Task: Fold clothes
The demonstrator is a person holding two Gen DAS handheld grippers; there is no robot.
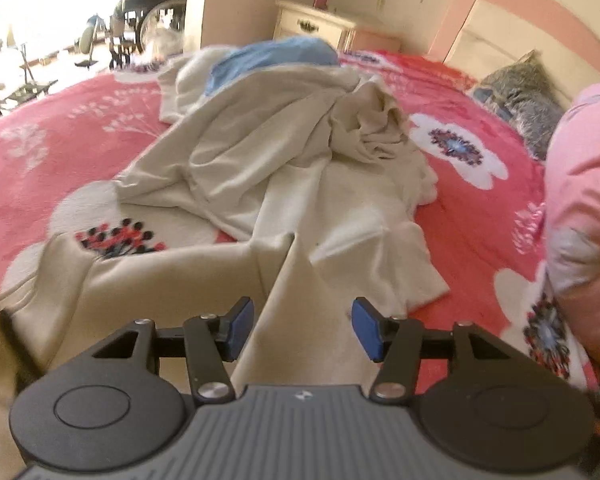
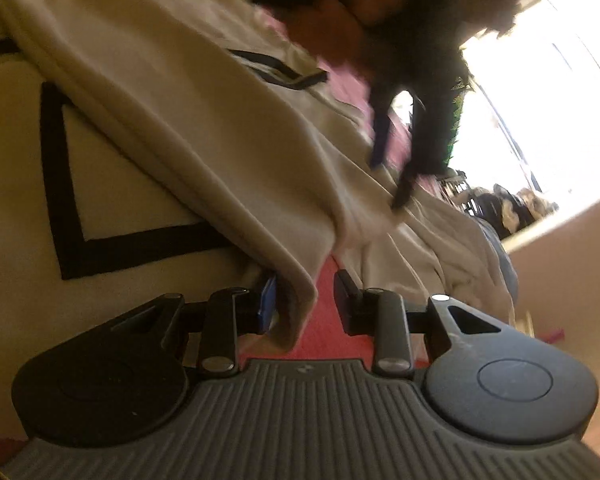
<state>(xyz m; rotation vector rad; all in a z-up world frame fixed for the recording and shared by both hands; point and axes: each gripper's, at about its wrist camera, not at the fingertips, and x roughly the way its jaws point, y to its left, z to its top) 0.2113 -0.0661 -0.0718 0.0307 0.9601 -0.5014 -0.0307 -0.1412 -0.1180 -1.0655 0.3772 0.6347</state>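
Folding barely begun: both tongs parted, gripping nothing.
Left tongs (image 1: pixel 303 330) gape over the cream garment (image 1: pixel 284 168), crumpled mid-bed (image 1: pixel 32 160); right tongs (image 2: pixel 306 306) stand narrowly apart, a fold edge between, unpinched.

Cream garment (image 1: pixel 172 280) with black line trim (image 2: pixel 72 184), spread flat near camera, one fold edge raised. Second cream garment (image 1: pixel 260 160) crumpled farther back on bed, touching blue cloth (image 1: pixel 276 56).
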